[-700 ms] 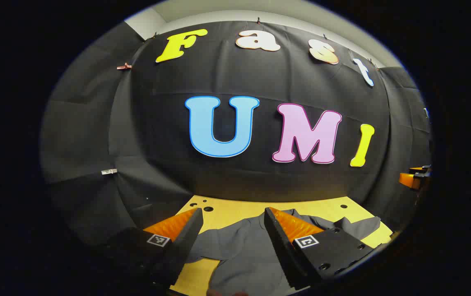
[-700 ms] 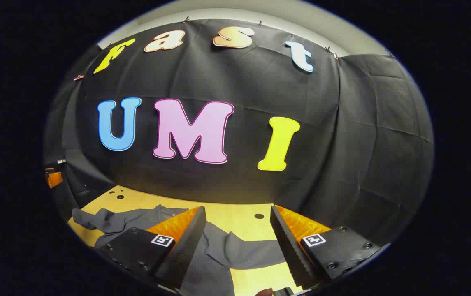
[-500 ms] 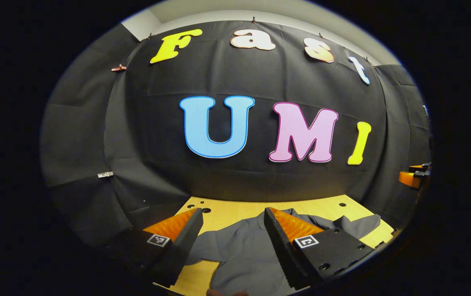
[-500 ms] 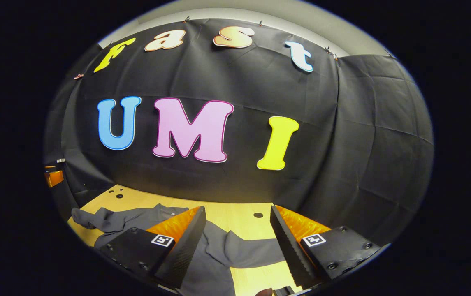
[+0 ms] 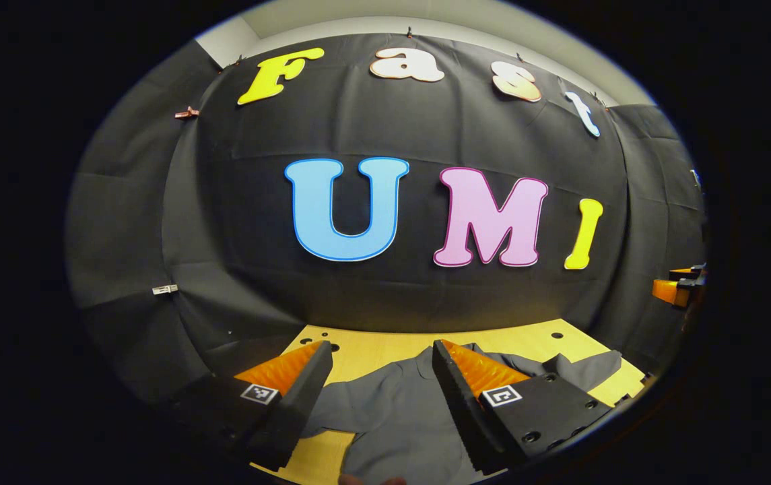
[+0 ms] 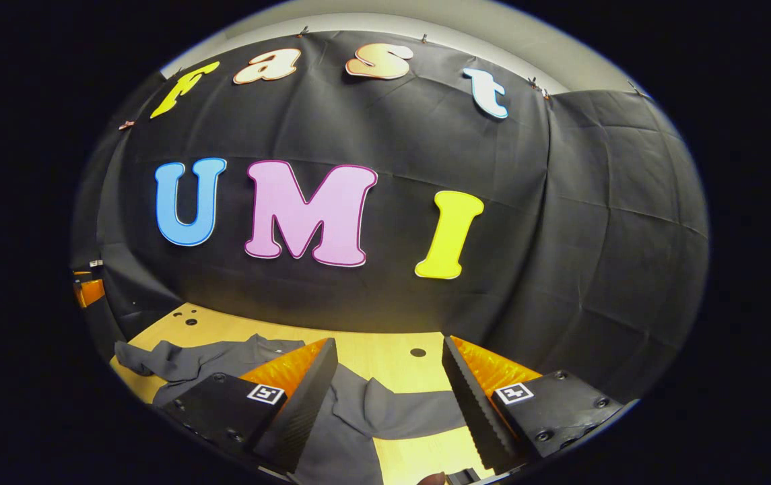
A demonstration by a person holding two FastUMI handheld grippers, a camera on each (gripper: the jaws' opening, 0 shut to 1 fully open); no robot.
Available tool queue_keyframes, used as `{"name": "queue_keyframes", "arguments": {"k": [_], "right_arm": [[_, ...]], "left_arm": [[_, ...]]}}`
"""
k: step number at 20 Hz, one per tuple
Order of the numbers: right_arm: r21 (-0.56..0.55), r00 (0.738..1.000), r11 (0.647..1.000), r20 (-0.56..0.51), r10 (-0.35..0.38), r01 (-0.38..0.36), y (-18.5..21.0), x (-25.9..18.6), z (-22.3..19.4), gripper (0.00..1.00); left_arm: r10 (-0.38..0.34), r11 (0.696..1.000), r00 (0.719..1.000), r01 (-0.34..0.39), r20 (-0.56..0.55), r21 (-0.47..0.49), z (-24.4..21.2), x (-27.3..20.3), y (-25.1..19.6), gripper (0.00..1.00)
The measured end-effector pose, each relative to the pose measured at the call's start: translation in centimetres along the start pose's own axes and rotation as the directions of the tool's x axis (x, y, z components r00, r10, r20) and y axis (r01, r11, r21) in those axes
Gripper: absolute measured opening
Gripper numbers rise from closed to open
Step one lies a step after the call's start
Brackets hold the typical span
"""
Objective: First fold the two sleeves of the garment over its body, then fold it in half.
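Sleeves not folded yet, shirt [image 5: 392, 411] flat on desk [image 6: 398, 367].
Both grippers, left [image 5: 380, 384] & right [image 6: 390, 384], jaws wide, empty — you'll prob need to drop onto a sleeve [image 6: 405, 411] first.

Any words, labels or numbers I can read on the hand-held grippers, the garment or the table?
None readable.
Left hand-held gripper: square black-and-white markers on its fingers, a pattern, no words.
Right hand-held gripper: the same kind of markers.
Garment: plain grey, no print seen.
Table: no text.
Small white tag on the wall cloth: too small to read.
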State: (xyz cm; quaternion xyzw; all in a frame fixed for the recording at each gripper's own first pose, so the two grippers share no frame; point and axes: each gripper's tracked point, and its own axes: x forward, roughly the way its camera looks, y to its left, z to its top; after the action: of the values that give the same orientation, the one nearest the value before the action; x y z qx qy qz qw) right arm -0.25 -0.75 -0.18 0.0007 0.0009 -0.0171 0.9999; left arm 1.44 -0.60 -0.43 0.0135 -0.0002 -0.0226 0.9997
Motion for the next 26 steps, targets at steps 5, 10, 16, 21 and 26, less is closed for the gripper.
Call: {"name": "queue_keyframes", "arguments": {"k": [5,10,16,21,26], "right_arm": [[0.01,1.0,1.0,-0.006,-0.021,0.021,-2.0,1.0,-0.4,0.97],[0.012,0.998,0.999,-0.037,-0.044,0.045,-5.7,3.9,-1.6,0.97],[0.002,0.993,0.998,-0.091,-0.069,0.069,-10.5,7.9,-5.1,0.97],[-0.032,0.986,0.996,-0.137,-0.091,0.087,-14.3,11.1,-8.9,0.97],[-0.017,0.975,0.997,-0.207,-0.078,0.076,-16.8,14.0,-13.8,0.98]], "left_arm": [[0.001,1.0,1.0,-0.001,-0.003,0.007,-0.3,0.5,-0.5,0.94],[0.009,1.0,1.0,-0.01,-0.009,-0.01,-0.3,1.5,-2.5,0.94],[0.014,1.0,1.0,-0.014,-0.013,0.013,-0.1,2.5,-5.7,0.94],[0.032,0.999,0.999,-0.03,-0.044,0.038,-0.7,3.0,-8.1,0.94],[0.07,0.997,0.994,-0.068,-0.079,0.033,-1.6,3.3,-10.2,0.94]]}}
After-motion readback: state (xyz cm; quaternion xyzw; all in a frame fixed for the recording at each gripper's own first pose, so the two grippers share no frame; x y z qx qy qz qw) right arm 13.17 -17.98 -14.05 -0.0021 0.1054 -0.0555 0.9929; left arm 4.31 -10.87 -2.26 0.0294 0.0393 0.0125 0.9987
